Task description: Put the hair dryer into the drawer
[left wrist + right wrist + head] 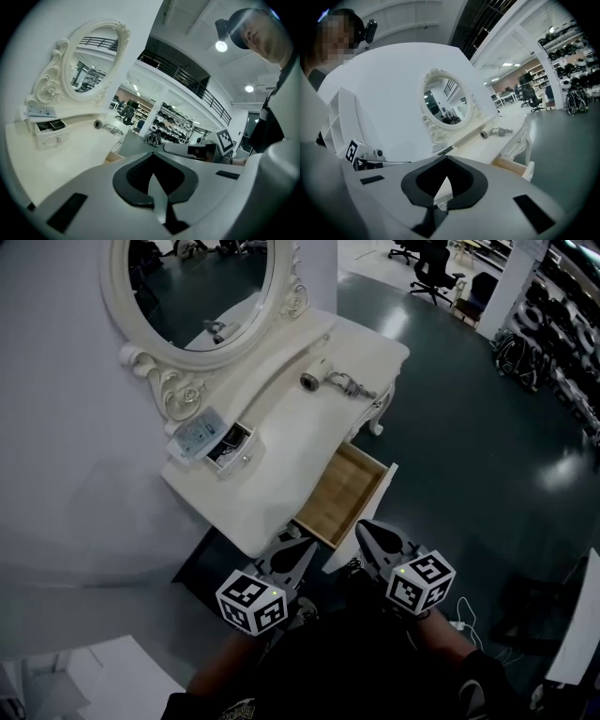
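Observation:
A grey hair dryer (317, 378) lies with its cord on the far end of the white dressing table (281, 427); it also shows in the left gripper view (99, 123) and the right gripper view (485, 134). The table's wooden drawer (342, 491) stands pulled open with nothing in it. My left gripper (295, 554) and right gripper (375, 540) hover side by side just short of the drawer's near end, well away from the dryer. Both are shut and hold nothing, as their own views show for the left gripper (152, 157) and the right gripper (445, 160).
An oval mirror (202, 287) in a carved frame stands along the table's left side. Beside it sits a small white box (225, 448) with its own little drawer open. Dark floor lies to the right, with office chairs (433, 273) far off and a white shelf (577, 634) near right.

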